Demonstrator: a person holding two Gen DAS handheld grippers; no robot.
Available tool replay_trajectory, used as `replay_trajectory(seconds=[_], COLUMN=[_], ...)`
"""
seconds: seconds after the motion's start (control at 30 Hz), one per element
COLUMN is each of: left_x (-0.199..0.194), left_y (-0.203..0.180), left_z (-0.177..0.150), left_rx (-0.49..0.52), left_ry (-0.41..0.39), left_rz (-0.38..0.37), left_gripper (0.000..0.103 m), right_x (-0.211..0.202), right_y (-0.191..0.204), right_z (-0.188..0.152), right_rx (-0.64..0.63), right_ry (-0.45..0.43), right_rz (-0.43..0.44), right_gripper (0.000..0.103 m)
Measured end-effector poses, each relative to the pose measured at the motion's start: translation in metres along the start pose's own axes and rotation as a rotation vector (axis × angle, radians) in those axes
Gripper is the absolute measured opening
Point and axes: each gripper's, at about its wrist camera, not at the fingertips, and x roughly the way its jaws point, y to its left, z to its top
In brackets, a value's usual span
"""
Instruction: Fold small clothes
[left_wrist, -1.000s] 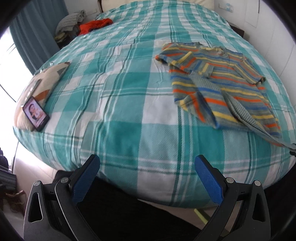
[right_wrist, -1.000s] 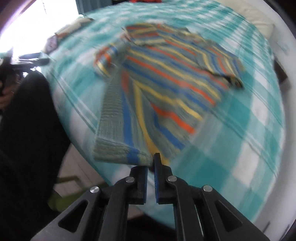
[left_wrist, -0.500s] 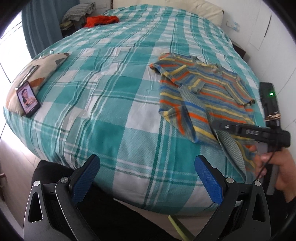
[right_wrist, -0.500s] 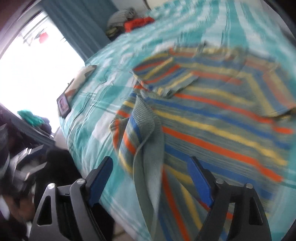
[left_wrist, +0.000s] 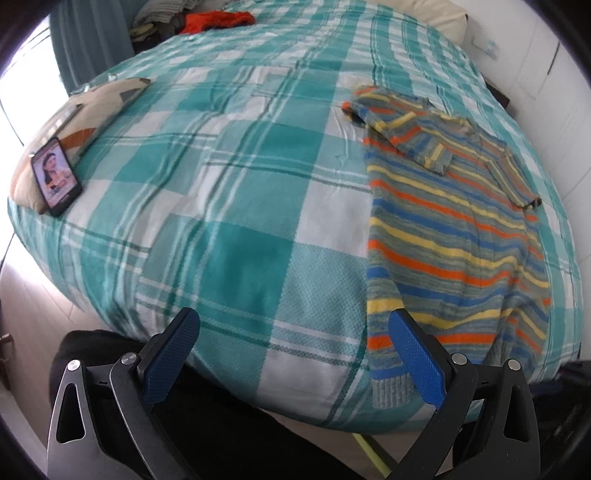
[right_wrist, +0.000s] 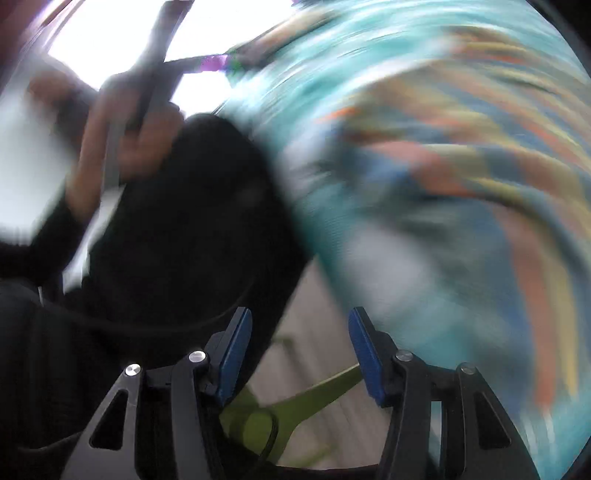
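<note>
the left wrist view is sharp. it shows the stripy sweater (left_wrist: 454, 236) lying flat on the right side of the green checked bed (left_wrist: 236, 221), with its bottom edge hanging a little over the near side. one sleeve is folded across the top. the left gripper (left_wrist: 291, 347) hangs over the bed edge, wide open with nothing in it. a phone (left_wrist: 55, 177) leans on a pillow (left_wrist: 92, 107) far to the left.

the right wrist view is all blurry. only here can you see the right gripper (right_wrist: 300, 347), about half open and closing, nothing between its blue pads. it also shows a hand (right_wrist: 122, 140) and a black sleeve (right_wrist: 192, 229).
</note>
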Motion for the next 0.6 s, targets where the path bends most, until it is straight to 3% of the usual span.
replay_trajectory(seconds=[0.13, 0.2, 0.27, 0.33, 0.4, 0.47, 0.5, 0.53, 0.6], left_x=[0.039, 0.047, 0.047, 0.047, 0.053, 0.056, 0.051, 0.044, 0.025], left_y=[-0.023, -0.029, -0.033, -0.034, -0.035, -0.036, -0.035, -0.032, -0.021], left_z=[-0.003, -0.008, -0.015, -0.02, -0.026, -0.031, -0.032, -0.032, -0.032], left_rx=[0.045, 0.056, 0.055, 0.035, 0.011, 0.016, 0.028, 0.034, 0.039], left_ry=[0.106, 0.136, 0.156, 0.178, 0.225, 0.243, 0.228, 0.207, 0.168], left_rz=[-0.031, -0.031, -0.07, -0.125, -0.209, -0.236, -0.227, -0.217, -0.2], left_gripper=[0.101, 0.101, 0.096, 0.067, 0.026, 0.007, 0.005, 0.005, 0.004], right_x=[-0.08, -0.096, -0.095, -0.079, -0.052, -0.024, -0.01, -0.008, -0.023], right_y=[-0.085, -0.112, -0.116, -0.12, -0.114, -0.121, -0.119, -0.116, -0.118], right_z=[-0.042, -0.068, -0.081, -0.08, -0.073, -0.065, -0.056, -0.053, -0.061], right_rx=[0.471, 0.629, 0.677, 0.695, 0.69, 0.656, 0.636, 0.622, 0.641], right_ry=[-0.255, -0.293, -0.305, -0.284, -0.248, -0.229, -0.23, -0.231, -0.248], right_rz=[-0.213, -0.239, -0.214, -0.146, -0.097, -0.047, -0.046, -0.066, -0.087], right_gripper=[0.056, 0.056, 0.058, 0.058, 0.058, 0.054, 0.034, 0.007, 0.006])
